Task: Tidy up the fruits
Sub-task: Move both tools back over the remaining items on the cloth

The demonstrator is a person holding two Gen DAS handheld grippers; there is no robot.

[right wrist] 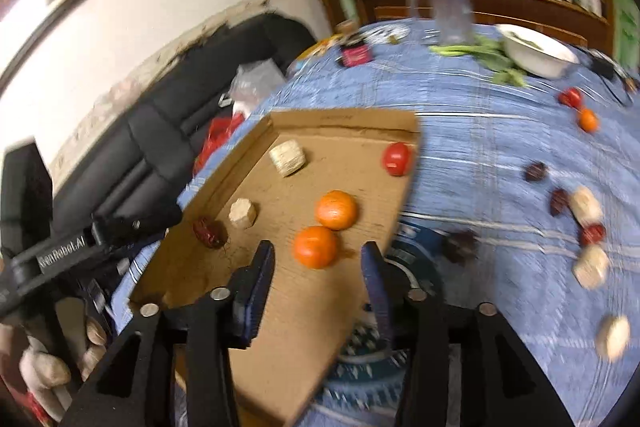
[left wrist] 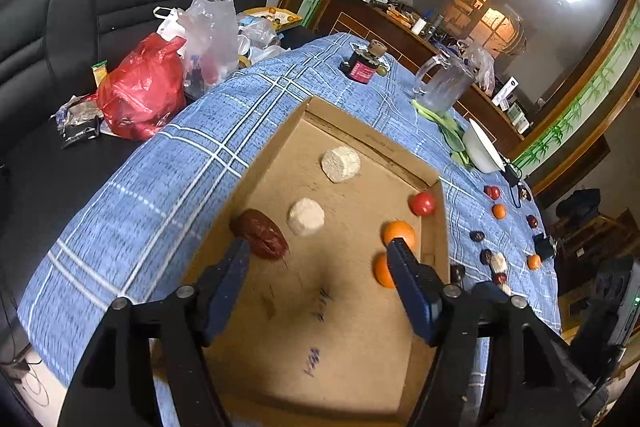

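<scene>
Starting nearest the lens, the right gripper [right wrist: 316, 259] is seen with its blue fingers apart and nothing between them, poised over the shallow brown cardboard tray [right wrist: 344, 117]. Just beyond its fingertips, at frame centre, lie two round orange tangerines [right wrist: 315, 247], touching. The left gripper [left wrist: 318, 251] is likewise spread and empty (a wrinkled dark-red date [left wrist: 262, 233] sits by its left finger). Farther right, loose fruits [right wrist: 588, 119] are scattered on the blue checked cloth [right wrist: 480, 155], judged nearer the right hand.
</scene>
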